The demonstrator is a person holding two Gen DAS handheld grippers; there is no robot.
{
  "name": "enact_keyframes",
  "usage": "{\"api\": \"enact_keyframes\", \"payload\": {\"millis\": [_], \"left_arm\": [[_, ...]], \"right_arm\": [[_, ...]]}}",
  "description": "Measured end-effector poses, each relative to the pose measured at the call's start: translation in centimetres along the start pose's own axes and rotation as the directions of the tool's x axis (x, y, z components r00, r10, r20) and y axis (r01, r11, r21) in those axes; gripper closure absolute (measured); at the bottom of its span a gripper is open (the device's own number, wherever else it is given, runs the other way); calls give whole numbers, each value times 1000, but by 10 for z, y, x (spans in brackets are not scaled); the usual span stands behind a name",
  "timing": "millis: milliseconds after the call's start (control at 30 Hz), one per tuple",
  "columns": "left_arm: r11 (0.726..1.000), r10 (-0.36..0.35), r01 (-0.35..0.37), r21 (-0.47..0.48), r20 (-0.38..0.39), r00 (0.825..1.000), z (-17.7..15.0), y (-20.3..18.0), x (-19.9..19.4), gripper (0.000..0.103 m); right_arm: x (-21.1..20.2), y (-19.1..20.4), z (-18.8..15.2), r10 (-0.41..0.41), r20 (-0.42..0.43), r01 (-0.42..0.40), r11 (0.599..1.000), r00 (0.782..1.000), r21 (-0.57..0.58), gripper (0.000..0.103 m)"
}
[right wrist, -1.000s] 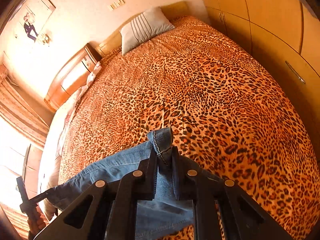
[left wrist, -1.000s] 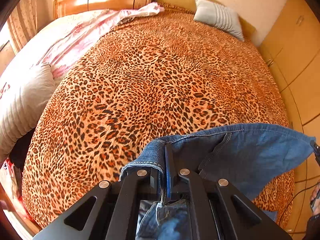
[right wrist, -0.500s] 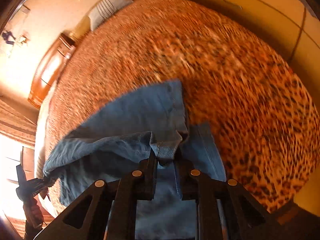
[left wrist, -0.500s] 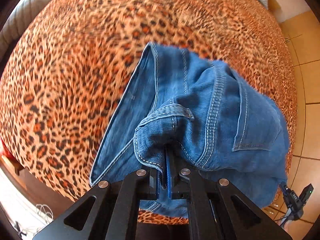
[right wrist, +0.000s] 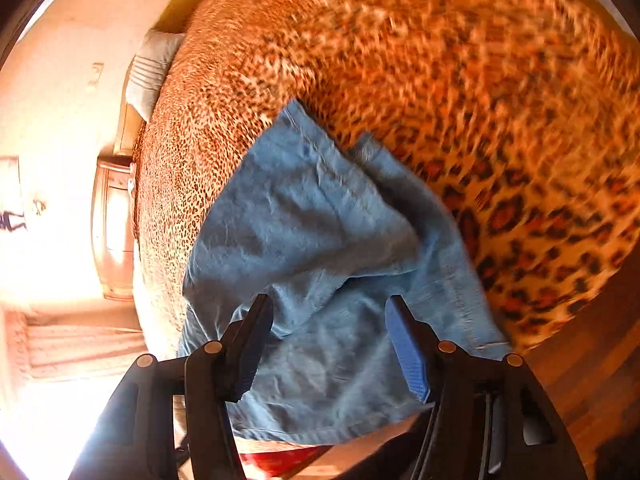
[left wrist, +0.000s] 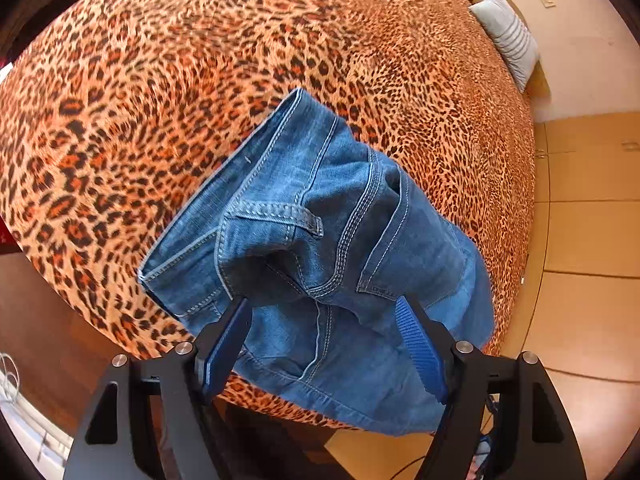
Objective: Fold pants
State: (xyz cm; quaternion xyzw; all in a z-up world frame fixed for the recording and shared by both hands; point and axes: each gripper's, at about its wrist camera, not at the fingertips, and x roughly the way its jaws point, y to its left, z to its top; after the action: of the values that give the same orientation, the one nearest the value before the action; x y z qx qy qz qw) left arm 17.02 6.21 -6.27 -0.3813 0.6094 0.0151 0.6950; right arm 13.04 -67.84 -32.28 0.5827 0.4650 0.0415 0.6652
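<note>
Blue denim pants [left wrist: 320, 240] lie in a loose fold on the leopard-print bed cover [left wrist: 200, 80], near the bed's corner, waistband and belt loop on top. My left gripper [left wrist: 324, 316] is open just above the waistband, holding nothing. In the right wrist view the pants' leg end [right wrist: 320, 240] lies rumpled on the cover [right wrist: 480, 80]. My right gripper [right wrist: 328, 312] is open above it, holding nothing. That view is motion-blurred.
A grey striped pillow [left wrist: 508, 36] lies at the far end of the bed and also shows in the right wrist view [right wrist: 152, 68]. Wooden wardrobe doors [left wrist: 592, 240] run along one side. A wooden headboard [right wrist: 112, 232] stands by the wall. The bed edge drops off just beneath both grippers.
Both grippers carried the pants down onto the bed, then opened and let go. The pants now lie on the cover instead of hanging between the grippers.
</note>
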Motion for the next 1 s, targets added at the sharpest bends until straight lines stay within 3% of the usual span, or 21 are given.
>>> {"api": "enact_keyframes", "payload": {"millis": [233,300,367,400,433,500,567,633,700,800,900,1000], "left_arm": [[985,-25,12,-174,-69,997,4,19,49,30],[987,12,-22,-156,-65,998,9,15,55,32],[991,99,-103,-90,-52,994,19,4,61,47],[986,158,-160,-42,-44,986,25,-4,62,65],[979,202,-202,8,-42,978,30,-15,60,74],[977,201,-199,80,-13,980,34,-35,44,85],[970,142,-151,188,62,988,29,-60,6,85],[943,78,-115,313,128,989,11,-79,-37,85],[915,70,-119,385,139,988,-10,-76,-58,84],[896,155,-177,408,87,984,-40,-35,-40,84],[917,267,-224,329,-91,959,-50,12,17,85],[926,259,-218,309,-97,961,-56,23,23,85]], "right_arm": [[37,-10,11,30,13,-32,980,999,195,42],[45,-9,13,39,20,-43,975,999,217,42],[51,-3,15,15,15,-18,981,1000,194,50],[53,-2,17,-9,11,7,985,1000,170,71],[56,2,19,-26,9,24,988,1000,154,98],[54,11,25,8,35,-13,989,999,144,99],[40,29,27,81,75,-88,991,994,97,100],[10,56,18,156,91,-156,988,984,-11,100],[-21,69,-2,174,97,-163,980,980,-110,100],[-40,40,-35,107,86,-94,985,991,-141,100],[-13,-25,-59,-42,3,42,999,999,-28,100],[2,-58,-65,-50,-24,52,994,998,95,100]]}}
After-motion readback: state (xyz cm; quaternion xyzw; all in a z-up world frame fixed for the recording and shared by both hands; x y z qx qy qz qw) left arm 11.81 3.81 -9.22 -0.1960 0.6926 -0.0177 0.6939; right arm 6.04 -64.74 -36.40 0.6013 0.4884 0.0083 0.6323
